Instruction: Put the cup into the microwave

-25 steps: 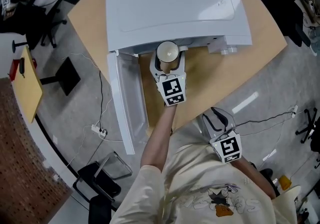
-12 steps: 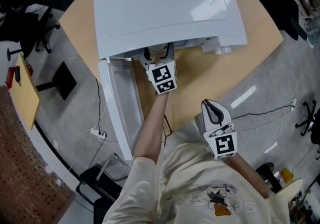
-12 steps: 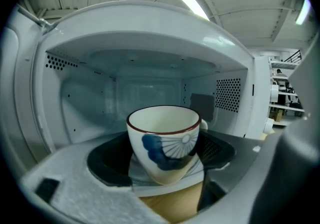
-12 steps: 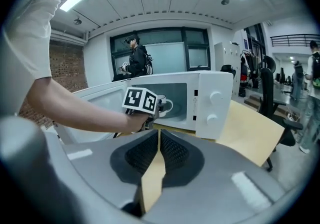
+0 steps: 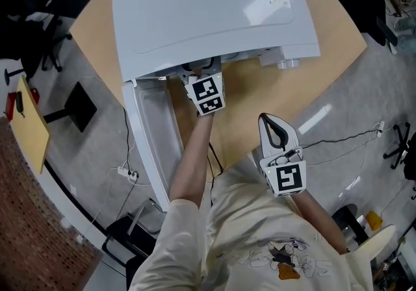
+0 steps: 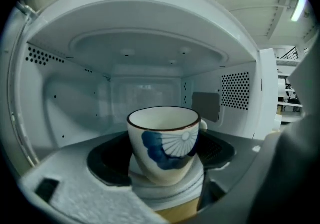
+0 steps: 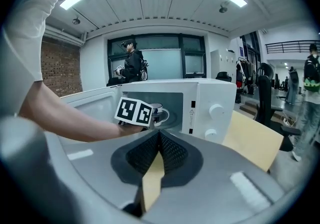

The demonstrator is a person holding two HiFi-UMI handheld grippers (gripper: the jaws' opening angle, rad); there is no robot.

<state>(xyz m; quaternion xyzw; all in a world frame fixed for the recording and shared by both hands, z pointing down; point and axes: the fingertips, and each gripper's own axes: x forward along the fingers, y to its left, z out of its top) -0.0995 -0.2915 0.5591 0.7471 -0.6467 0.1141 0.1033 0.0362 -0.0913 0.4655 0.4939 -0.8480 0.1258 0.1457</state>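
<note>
A white cup point(image 6: 165, 143) with a blue flower and a dark rim stands upright between the jaws of my left gripper point(image 5: 203, 78), which is shut on it. Cup and jaws reach into the cavity of the white microwave point(image 5: 208, 10); from the head view the cup is hidden under the oven's top. I cannot tell whether the cup rests on the oven floor. The right gripper view shows the cup point(image 7: 157, 113) just inside the opening, behind the marker cube. My right gripper point(image 5: 272, 124) hangs over the table's near edge, shut and empty.
The microwave's door point(image 5: 153, 147) swings open to the left, past the edge of the round wooden table point(image 5: 260, 98). Its two knobs point(image 7: 215, 118) sit right of the cavity. Cables and a power strip point(image 5: 127, 169) lie on the floor. People stand in the background.
My left gripper has carried the cup forward, from in front of the opening to inside the cavity. The right gripper's jaws have closed, and it has risen and moved toward the table.
</note>
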